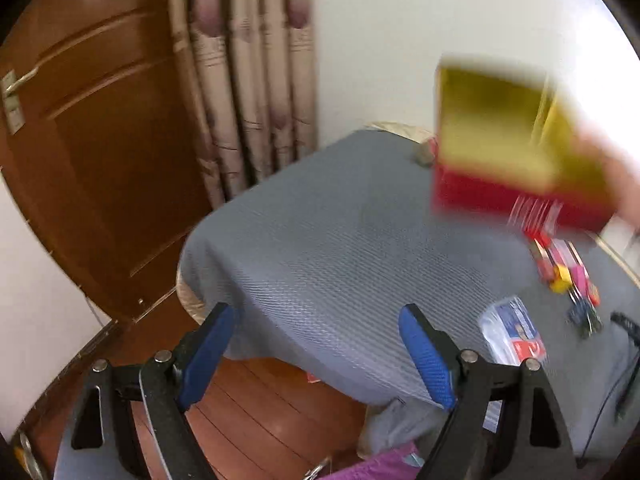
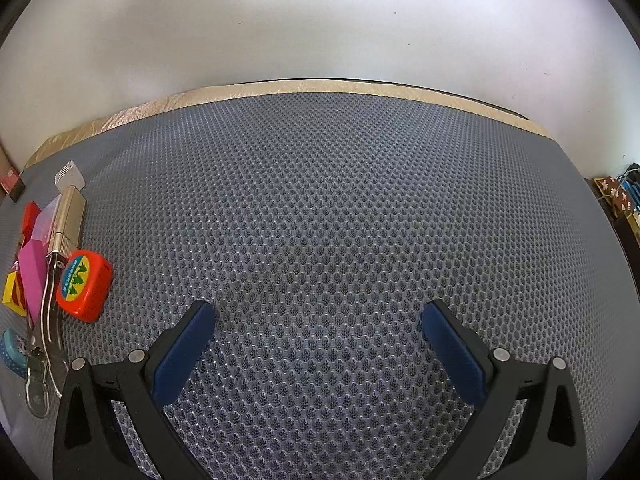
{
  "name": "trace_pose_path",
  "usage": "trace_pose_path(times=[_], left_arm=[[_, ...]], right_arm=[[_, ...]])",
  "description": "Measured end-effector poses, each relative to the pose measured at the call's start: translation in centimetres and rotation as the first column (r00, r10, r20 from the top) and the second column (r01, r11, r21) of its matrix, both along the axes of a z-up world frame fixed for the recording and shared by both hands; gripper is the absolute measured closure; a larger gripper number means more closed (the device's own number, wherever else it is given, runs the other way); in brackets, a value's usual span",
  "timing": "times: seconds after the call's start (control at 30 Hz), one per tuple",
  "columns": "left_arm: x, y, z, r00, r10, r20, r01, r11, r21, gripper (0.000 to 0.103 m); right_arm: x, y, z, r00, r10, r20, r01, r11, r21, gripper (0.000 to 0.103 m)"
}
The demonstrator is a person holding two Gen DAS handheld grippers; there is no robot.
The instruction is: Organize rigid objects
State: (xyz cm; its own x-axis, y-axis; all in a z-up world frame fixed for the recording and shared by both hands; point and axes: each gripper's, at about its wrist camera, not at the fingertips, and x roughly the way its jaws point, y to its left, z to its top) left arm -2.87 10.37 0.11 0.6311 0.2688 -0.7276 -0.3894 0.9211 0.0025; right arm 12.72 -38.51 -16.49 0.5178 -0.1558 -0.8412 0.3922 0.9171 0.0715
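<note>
The left gripper [image 1: 316,350] is hanging with its blue-padded tongs spread wide and holding nothing, above the near corner of the table covered by a grey honeycomb-textured mat [image 1: 320,248]. Past the far right part of that mat, a motion-blurred box with a gold inside and red outer walls [image 1: 508,148] is being carried in the air by a blurred bare hand [image 1: 616,176] at the view's right edge. On the mat below the box, a small heap of red, pink and yellow blocks [image 1: 560,268] is lying, with a clear plastic packet with red and blue print [image 1: 514,332] nearer the tongs and a black cable [image 1: 628,332] at the mat's right edge. Off the mat's left side, a brown wooden door [image 1: 100,152] and a beige patterned curtain [image 1: 248,80] are standing against the wall. The right gripper [image 2: 318,326] is also resting wide apart and empty over the bare middle of the mat [image 2: 340,208]. Along the mat's left edge in this view, a round red tape measure with a yellow and blue label [image 2: 85,286] is sitting just beside a gold rectangular metal case [image 2: 69,220], a pink rectangular block [image 2: 32,276], a yellow block [image 2: 11,290] and shiny metal scissors-like tongs [image 2: 46,344], all clustered and partly overlapping.
</note>
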Motion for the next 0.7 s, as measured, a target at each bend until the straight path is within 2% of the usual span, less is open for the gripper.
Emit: trace_pose_path(times=[0.1, 0.23, 0.33, 0.37, 0.57, 0.7], left_arm=[[1.0, 1.7, -0.7, 0.999, 0.032, -0.012, -0.032, 0.999, -0.033, 0.017], [2.5, 2.2, -2.8, 0.997, 0.036, -0.073, -0.035, 0.999, 0.015, 0.017], [4.1, 3.3, -4.6, 0.989, 0.03, -0.147, -0.04, 0.997, -0.07, 0.017], [4.5, 3.6, -5.1, 0.985, 0.043, -0.167, -0.056, 0.996, -0.075, 0.017], [6.0, 5.2, -7.4, 0.954, 0.142, -0.265, -0.154, 0.988, -0.025, 0.017], [6.1, 5.0, -8.2, 0.946, 0.125, -0.3, -0.144, 0.989, -0.042, 0.017]], right_arm=[[0.2, 0.2, 0.1, 1.0, -0.001, -0.001, 0.001, 1.0, -0.001, 0.0], [0.2, 0.3, 0.1, 1.0, -0.002, 0.0, 0.002, 1.0, -0.002, 0.0], [0.2, 0.3, 0.0, 1.0, -0.001, 0.0, 0.001, 1.0, -0.001, 0.0], [0.3, 0.4, 0.0, 1.0, -0.002, 0.0, 0.002, 1.0, -0.001, 0.0], [0.2, 0.4, 0.0, 1.0, -0.001, 0.0, 0.001, 1.0, -0.001, 0.0], [0.2, 0.3, 0.0, 1.0, 0.0, 0.001, 0.0, 1.0, -0.001, 0.0]])
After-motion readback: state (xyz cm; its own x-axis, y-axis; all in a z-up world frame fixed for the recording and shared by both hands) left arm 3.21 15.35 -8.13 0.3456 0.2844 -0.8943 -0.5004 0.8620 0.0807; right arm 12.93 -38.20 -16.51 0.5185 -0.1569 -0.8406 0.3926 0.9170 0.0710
